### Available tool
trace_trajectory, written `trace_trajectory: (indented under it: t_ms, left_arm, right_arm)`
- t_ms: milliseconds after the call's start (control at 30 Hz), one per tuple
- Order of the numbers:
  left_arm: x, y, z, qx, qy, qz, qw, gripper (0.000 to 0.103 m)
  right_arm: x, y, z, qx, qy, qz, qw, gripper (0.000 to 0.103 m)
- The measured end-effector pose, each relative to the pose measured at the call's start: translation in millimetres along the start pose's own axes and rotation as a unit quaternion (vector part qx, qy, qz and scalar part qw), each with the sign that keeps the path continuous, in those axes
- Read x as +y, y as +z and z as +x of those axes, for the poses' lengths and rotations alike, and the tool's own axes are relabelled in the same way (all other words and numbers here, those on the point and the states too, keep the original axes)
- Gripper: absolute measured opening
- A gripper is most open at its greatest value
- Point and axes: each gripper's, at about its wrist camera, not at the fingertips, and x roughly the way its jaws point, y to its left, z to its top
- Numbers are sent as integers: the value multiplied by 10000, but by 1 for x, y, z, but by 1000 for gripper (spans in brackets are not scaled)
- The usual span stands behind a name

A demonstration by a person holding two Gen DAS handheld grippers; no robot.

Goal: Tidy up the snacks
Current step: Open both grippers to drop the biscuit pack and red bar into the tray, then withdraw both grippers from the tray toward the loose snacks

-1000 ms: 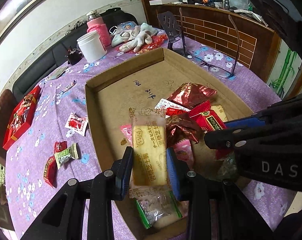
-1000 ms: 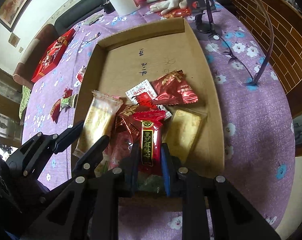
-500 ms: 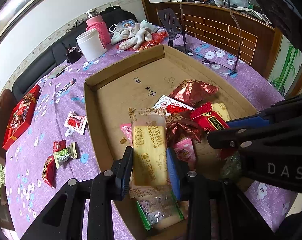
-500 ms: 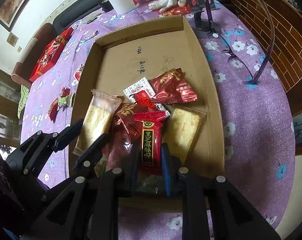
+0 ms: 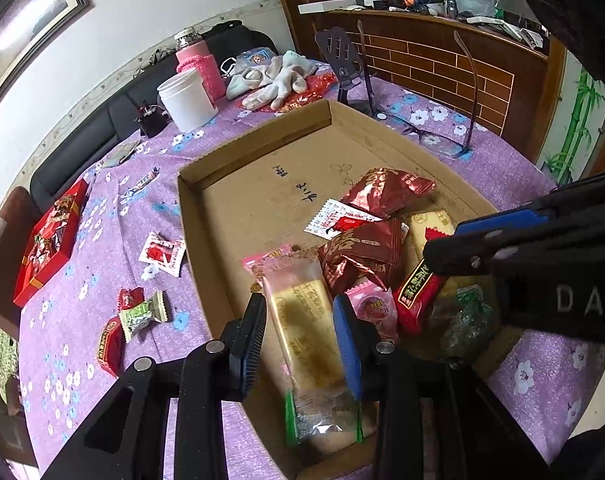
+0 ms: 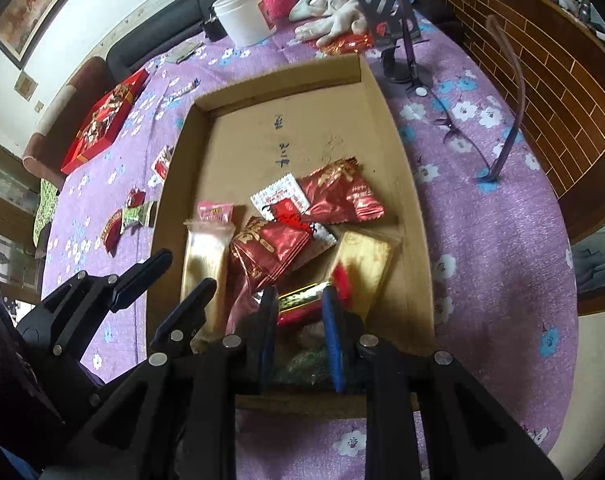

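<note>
Over the cardboard tray on the purple cloth, both grippers are pointed steeply down at the snack pile. The left gripper is seen with its jaws set around the long yellow biscuit pack; a narrow gap shows on either side, so the pack is bracketed between the pads, not squeezed. The pack lies lengthwise in the near left part of the tray. The right gripper is held low at the near edge, its jaws slightly parted, with the red bar lying crosswise between the fingers and blurred; whether the pads press on it cannot be told. More red packets are heaped mid-tray. Loose candies and a red box are left on the cloth beside the tray.
</note>
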Motion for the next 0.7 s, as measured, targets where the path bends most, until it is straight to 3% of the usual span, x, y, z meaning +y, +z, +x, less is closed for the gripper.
trace_trajectory:
  t_ms: [67,367,700]
  left_arm:
    - [2,0,-3,-41,13,-17,10000,43]
    - [27,-3,-23,-258,106,-268,9993,43]
    - [76,-21,-42,-390,219,-770,9960,44]
  right_arm:
    - [-1,0,-3,-63,-20,45,10000,22]
    - [8,4,-7,-152,-15,91,9998,24]
    - [47,6,-10,-248,22,-137,9996,26]
